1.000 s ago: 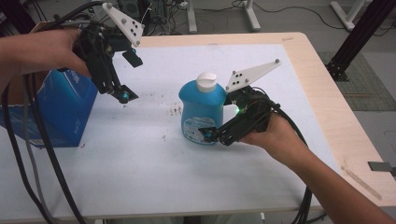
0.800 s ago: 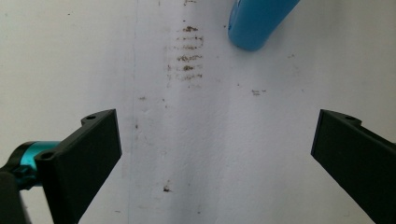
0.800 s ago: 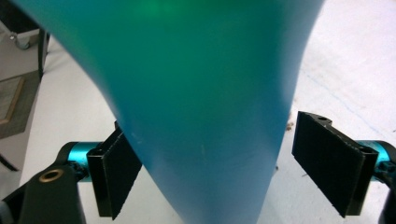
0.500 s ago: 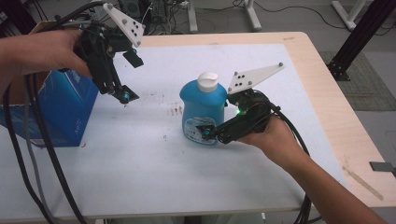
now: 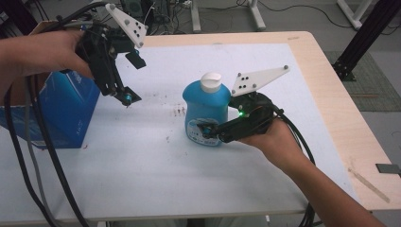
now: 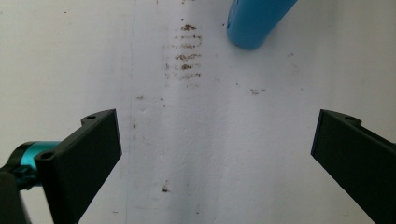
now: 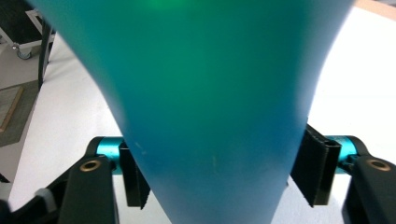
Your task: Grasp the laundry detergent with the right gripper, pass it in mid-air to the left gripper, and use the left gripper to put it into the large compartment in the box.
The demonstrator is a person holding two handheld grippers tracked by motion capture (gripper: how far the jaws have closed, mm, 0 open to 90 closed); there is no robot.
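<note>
One blue bottle [image 5: 206, 113] with a white cap [image 5: 211, 81] stands upright near the middle of the white table [image 5: 156, 175]. One larger blue container [image 5: 64, 111] sits at the left edge. Two grippers work the scene, one in each hand.

The right gripper [image 5: 208, 131] comes in from the right and reaches the low part of the bottle on its near side. Its jaws have just been closing, with the bottle between them. In the right gripper view the bottle [image 7: 205, 93] fills the space between the jaws and both pads lie against its sides, so they seem to be gripping it, though that view is too close to be sure how firmly. The right hand [image 5: 272, 139] wraps the gripper body, and part of the bottle's label is hidden behind the jaws.

The left gripper [image 5: 126, 97] hangs above the table to the left of the bottle, well apart from it, jaws wide with nothing between them. In the left gripper view only the bottle's base corner [image 6: 254, 23] is in sight, cut off at the top edge, beyond a patch of brown marks [image 6: 186, 51] on the table. The left hand [image 5: 56, 49] and cables partly cover the blue container.

Since a second ago, both hands have kept their places and the bottle stands where it did.
</note>
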